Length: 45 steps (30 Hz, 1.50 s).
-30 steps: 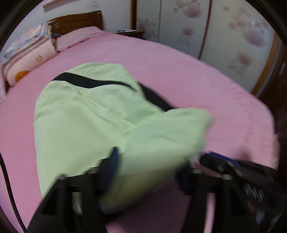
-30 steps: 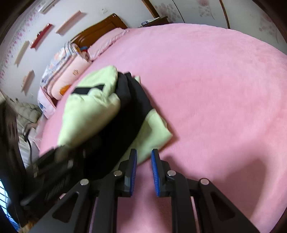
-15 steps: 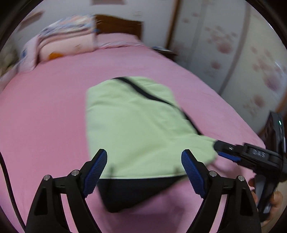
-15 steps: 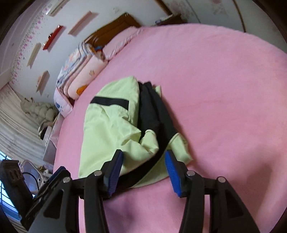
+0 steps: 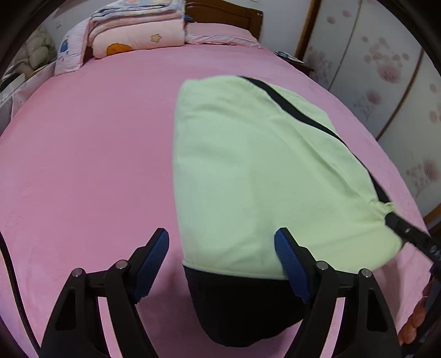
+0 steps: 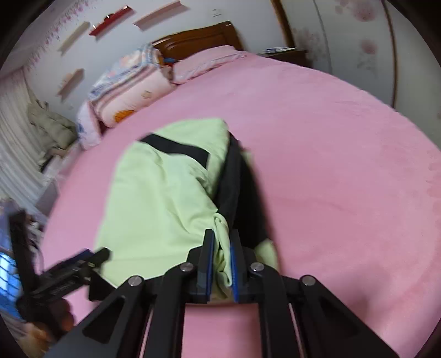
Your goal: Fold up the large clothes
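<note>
Right wrist: right hand-held gripper (image 6: 220, 253) pinching soft, light garment (image 6: 165, 209) hem at 6 o'clock; left hand-held gripper (image 5: 222, 261) spread — grab near corner w/ it.

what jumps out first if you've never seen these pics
The light green garment with black trim, lying folded on the pink bed, stands out first. The right gripper has its jaws shut on a bunched green edge at the garment's near side, while the left gripper hangs open over the black hem. A stack of folded quilts sits by the wooden headboard.
</note>
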Motion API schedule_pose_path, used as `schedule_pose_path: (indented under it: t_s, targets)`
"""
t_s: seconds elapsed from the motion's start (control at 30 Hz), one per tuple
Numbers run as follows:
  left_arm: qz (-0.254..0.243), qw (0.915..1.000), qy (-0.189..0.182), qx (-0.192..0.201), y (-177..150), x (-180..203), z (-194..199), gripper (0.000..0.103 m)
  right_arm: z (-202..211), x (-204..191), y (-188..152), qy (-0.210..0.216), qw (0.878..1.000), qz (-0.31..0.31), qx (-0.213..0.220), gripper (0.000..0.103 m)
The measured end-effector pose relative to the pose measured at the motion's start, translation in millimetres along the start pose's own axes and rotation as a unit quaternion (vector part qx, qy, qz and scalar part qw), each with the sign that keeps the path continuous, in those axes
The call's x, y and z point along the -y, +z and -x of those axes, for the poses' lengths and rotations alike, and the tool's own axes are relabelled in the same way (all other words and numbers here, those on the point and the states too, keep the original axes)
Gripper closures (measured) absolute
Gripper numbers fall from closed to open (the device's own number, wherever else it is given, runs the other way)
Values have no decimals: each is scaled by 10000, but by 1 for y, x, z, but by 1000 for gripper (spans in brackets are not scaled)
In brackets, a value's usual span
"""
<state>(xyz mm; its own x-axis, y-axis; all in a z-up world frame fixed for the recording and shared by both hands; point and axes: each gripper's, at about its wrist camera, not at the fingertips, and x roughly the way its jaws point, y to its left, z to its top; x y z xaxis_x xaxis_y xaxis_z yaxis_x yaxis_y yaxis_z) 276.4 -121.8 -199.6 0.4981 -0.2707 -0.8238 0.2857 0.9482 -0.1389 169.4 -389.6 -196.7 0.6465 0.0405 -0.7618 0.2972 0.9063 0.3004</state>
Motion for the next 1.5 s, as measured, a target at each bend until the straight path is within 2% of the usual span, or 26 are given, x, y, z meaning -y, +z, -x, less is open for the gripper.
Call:
schedule_pose_path:
  t_s: [0.13,0.23,0.4,0.57,0.63,0.7,0.77,0.87,0.93,1.0,1.03,1.13,1.37,1.5]
  targets:
    - [-46,10000,53,-31,-12,5,-17,28,-30,27,-32,-490,9976,-354,-347,102]
    - [-29,10000,33,-36,-15,4,-24,28,-33,34,-38,-380,9975,-499,-325,102]
    - [-212,9996,155,46,-11,9,-20,28,-22,20,-30,-521,9980,-177,-313,100]
    - [-164,9998,13,-99,-5,8,-5,25,2,25,-19,-217,9986,-384,-288,97]
    - [-168,9997,-76,-159,-1,6,5,23,14,20,-14,-139,9992,-341,-181,93]
    - [-225,9994,-109,-226,4,4,16,20,27,14,-7,-121,9996,-264,-49,73]
    - [-325,9992,-13,-236,10,5,27,16,41,11,-1,-85,9997,-188,116,65]
    - [-520,9986,107,-67,22,6,53,14,57,2,8,-3,9996,-99,265,63]
    - [-586,9982,102,48,29,6,71,11,68,-3,16,64,9994,-44,329,58]
    - [-585,9981,-57,187,38,6,87,10,76,-9,25,90,9993,-10,368,45]
    - [-563,9980,-128,241,41,5,92,10,80,-10,28,106,9992,-10,384,43]
    - [-455,9972,-336,479,53,3,114,10,90,-16,40,201,9990,-37,409,42]
    - [-414,9928,138,1119,83,3,144,10,107,-31,78,326,9975,138,617,41]
    - [-653,9895,119,1287,98,9,151,10,111,-39,100,407,9962,218,739,40]
